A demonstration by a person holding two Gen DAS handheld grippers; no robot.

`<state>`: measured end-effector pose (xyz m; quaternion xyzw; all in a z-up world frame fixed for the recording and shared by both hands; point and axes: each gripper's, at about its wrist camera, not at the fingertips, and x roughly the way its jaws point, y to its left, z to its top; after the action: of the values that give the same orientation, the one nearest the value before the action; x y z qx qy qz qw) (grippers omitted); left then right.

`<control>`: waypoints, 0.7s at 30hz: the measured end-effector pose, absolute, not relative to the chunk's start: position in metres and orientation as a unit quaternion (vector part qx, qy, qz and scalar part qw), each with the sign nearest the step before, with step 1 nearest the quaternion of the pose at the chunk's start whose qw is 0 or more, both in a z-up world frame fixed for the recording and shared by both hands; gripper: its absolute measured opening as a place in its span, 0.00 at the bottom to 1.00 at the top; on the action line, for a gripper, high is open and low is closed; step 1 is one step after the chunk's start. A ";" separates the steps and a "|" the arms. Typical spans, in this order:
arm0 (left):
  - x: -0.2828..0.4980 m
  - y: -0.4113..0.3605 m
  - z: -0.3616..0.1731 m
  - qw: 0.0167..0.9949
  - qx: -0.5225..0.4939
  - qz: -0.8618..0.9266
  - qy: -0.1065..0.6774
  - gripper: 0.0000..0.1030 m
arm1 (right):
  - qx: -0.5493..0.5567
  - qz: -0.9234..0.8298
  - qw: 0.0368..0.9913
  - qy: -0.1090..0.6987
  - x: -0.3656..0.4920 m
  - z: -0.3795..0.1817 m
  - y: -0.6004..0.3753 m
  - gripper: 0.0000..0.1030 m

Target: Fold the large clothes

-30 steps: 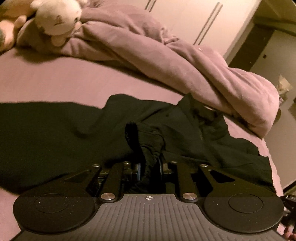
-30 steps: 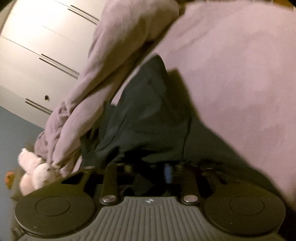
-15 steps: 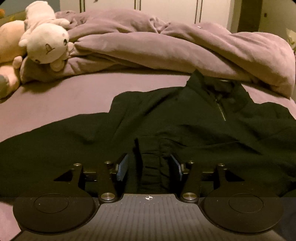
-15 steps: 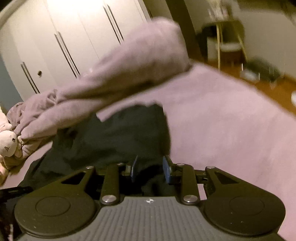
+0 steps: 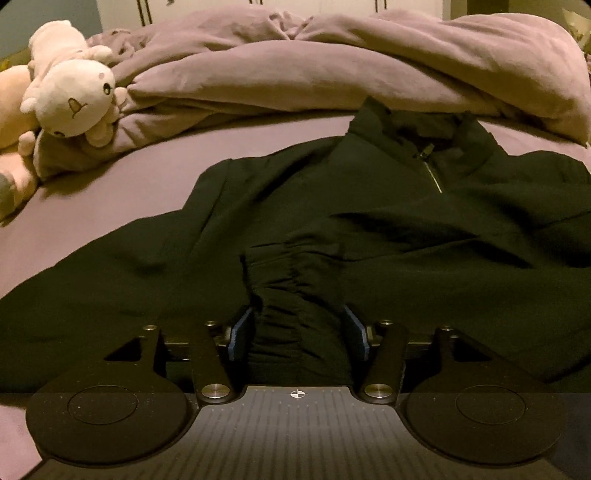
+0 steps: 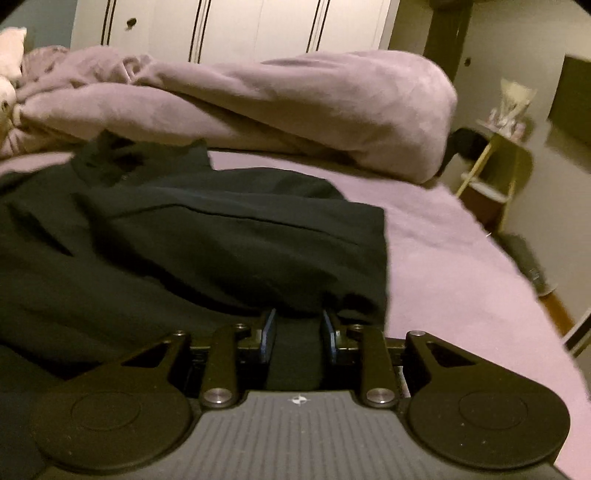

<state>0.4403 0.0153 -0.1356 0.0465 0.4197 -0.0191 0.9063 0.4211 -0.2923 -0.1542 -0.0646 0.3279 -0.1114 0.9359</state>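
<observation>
A black zip-neck jacket lies spread on the purple bed sheet, collar toward the duvet. My left gripper is open, its blue-padded jaws wide apart on either side of the gathered elastic cuff, which lies loose between them. In the right wrist view the jacket fills the left half, with a sleeve folded across the body. My right gripper has its jaws parted around a fold of the black fabric, not pinching it.
A rumpled purple duvet runs along the far side of the bed. Plush toys sit at the far left. White wardrobe doors stand behind. A small stand is off the bed's right edge; bare sheet lies right.
Both grippers, shut on the jacket a second ago, have opened and let the fabric go. The sleeves have come down onto the jacket's body, and both views have levelled out toward the duvet.
</observation>
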 end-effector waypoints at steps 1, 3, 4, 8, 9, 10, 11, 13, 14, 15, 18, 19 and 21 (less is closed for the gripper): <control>0.441 0.016 -0.136 0.906 0.041 -0.019 0.421 0.62 | -0.068 -0.113 0.936 0.327 0.422 -0.157 -0.297 0.25; 0.442 0.017 -0.138 0.905 0.031 -0.019 0.423 0.65 | -0.077 -0.130 0.934 0.325 0.423 -0.160 -0.304 0.25; 0.442 0.017 -0.138 0.905 0.027 -0.020 0.423 0.68 | -0.075 -0.136 0.933 0.324 0.423 -0.160 -0.309 0.25; 0.444 0.021 -0.142 0.903 0.004 -0.014 0.429 0.69 | -0.086 -0.142 0.929 0.330 0.425 -0.166 -0.311 0.25; 0.444 0.022 -0.142 0.903 0.001 -0.013 0.430 0.69 | -0.100 -0.145 0.926 0.333 0.426 -0.165 -0.307 0.25; 0.444 0.022 -0.142 0.902 0.000 -0.011 0.431 0.69 | -0.113 -0.150 0.923 0.335 0.427 -0.161 -0.301 0.25; 0.444 0.023 -0.142 0.902 0.000 -0.010 0.432 0.69 | -0.116 -0.155 0.924 0.329 0.422 -0.155 -0.295 0.25; 0.444 0.024 -0.143 0.902 0.000 -0.011 0.431 0.71 | -0.106 -0.154 0.933 0.307 0.412 -0.145 -0.289 0.25; 0.444 0.025 -0.143 0.902 -0.001 -0.011 0.431 0.71 | -0.101 -0.149 0.937 0.300 0.408 -0.143 -0.287 0.25; 0.443 0.025 -0.143 0.902 -0.003 -0.012 0.431 0.71 | -0.103 -0.148 0.936 0.302 0.407 -0.146 -0.286 0.25; 0.442 0.026 -0.144 0.903 -0.006 -0.011 0.430 0.73 | -0.117 -0.140 0.928 0.325 0.411 -0.165 -0.288 0.24; 0.441 0.027 -0.145 0.903 -0.006 -0.011 0.429 0.75 | -0.133 -0.136 0.926 0.325 0.412 -0.168 -0.287 0.24; 0.440 0.029 -0.146 0.904 -0.013 -0.009 0.428 0.77 | -0.156 -0.135 0.921 0.331 0.417 -0.169 -0.283 0.24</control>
<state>0.4396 0.0290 -0.1459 -0.0126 0.4277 -0.0088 0.9038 0.4165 -0.2831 -0.1693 -0.1561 0.3305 -0.1354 0.9209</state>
